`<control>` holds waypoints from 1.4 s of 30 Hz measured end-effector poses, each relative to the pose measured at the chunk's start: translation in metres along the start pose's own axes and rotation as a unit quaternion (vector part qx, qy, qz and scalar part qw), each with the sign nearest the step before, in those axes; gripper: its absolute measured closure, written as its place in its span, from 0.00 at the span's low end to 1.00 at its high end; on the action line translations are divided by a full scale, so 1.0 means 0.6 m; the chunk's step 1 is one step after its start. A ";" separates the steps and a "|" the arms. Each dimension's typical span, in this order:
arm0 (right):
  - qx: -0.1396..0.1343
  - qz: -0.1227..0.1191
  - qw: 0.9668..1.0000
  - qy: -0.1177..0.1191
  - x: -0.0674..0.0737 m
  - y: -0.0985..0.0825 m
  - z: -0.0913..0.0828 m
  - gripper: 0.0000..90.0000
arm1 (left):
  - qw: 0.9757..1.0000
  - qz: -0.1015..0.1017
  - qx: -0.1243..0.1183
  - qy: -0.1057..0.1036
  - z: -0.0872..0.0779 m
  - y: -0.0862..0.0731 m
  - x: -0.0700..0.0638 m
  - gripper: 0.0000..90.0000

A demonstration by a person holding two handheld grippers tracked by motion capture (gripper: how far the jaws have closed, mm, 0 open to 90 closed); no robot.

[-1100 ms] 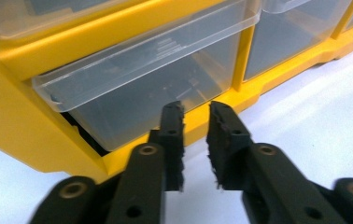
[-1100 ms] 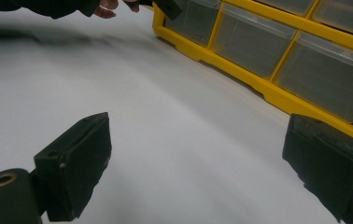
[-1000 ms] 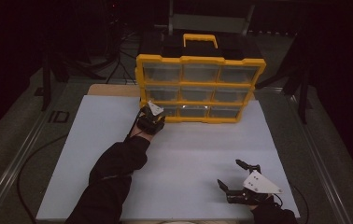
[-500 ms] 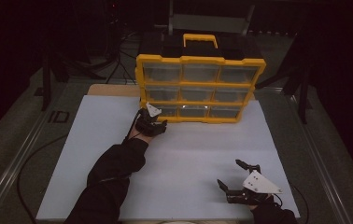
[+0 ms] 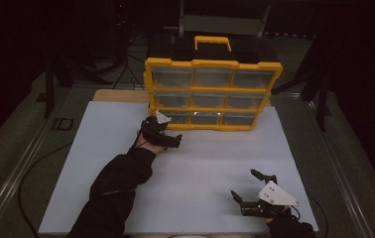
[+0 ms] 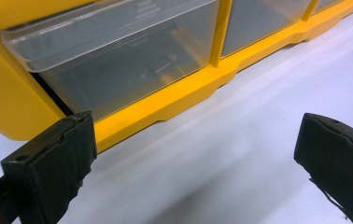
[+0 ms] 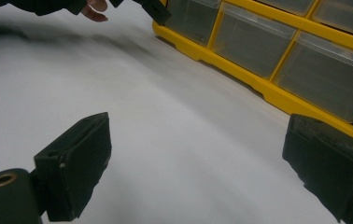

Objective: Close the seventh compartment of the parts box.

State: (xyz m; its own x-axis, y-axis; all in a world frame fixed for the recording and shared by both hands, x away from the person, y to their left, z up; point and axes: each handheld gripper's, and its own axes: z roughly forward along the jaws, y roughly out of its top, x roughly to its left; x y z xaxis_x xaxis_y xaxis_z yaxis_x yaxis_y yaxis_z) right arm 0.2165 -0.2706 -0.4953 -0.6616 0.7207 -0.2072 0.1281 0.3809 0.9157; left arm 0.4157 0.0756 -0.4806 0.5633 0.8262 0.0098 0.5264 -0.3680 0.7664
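Left gripper view first: left gripper (image 6: 198,154) with jaws spread wide, just been opening, nothing between them, only white tabletop (image 6: 240,140) beneath. Just ahead, touching nothing, the bottom-left clear drawer (image 6: 118,60) of the yellow drawer organiser (image 6: 179,93), apparently seated in its slot, a small pale item faintly visible inside, too dim to name. Seen from the high view, left gripper (image 5: 168,136) hovering at the organiser's lower left corner, close to the drawer (image 5: 175,118) but apart from it. Farther out, right gripper (image 5: 247,191) near the front edge of the table, well apart from the organiser (image 5: 213,64), jaws likewise wide and empty; right gripper view (image 7: 198,163) looking across bare tabletop toward the bottom row. Judged step: release at the bottom-left drawer done, grip let go. Next move probably calls for drawing the left gripper clear without snagging the drawer lip, or lining up on another drawer front
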 end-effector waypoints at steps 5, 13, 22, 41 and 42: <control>0.000 0.001 1.000 0.001 0.001 0.000 0.000 0.09 | 1.000 0.017 -0.002 -0.015 -0.006 0.001 -0.002 0.00; 0.000 0.000 1.000 0.000 0.001 0.001 -0.001 0.09 | 0.999 0.029 -0.004 -0.034 -0.018 0.004 -0.004 0.00; 0.002 0.000 1.000 0.000 0.001 0.001 0.000 0.09 | 0.997 0.044 -0.005 -0.058 -0.029 0.000 -0.006 0.00; 0.000 0.001 1.000 0.000 0.002 0.002 -0.001 0.09 | 0.993 0.065 -0.012 -0.094 -0.058 -0.016 -0.010 0.00; 0.000 0.001 1.000 0.000 0.002 0.002 -0.001 0.09 | 0.993 0.065 -0.012 -0.097 -0.060 -0.018 -0.009 0.00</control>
State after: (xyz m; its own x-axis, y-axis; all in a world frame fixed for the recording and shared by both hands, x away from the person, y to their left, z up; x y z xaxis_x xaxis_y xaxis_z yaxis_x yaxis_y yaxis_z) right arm 0.2153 -0.2699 -0.4943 -0.6619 0.7211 -0.2048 0.1298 0.3794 0.9161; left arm 0.3839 0.0903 -0.4658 0.7383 0.6743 -0.0119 0.4272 -0.4539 0.7820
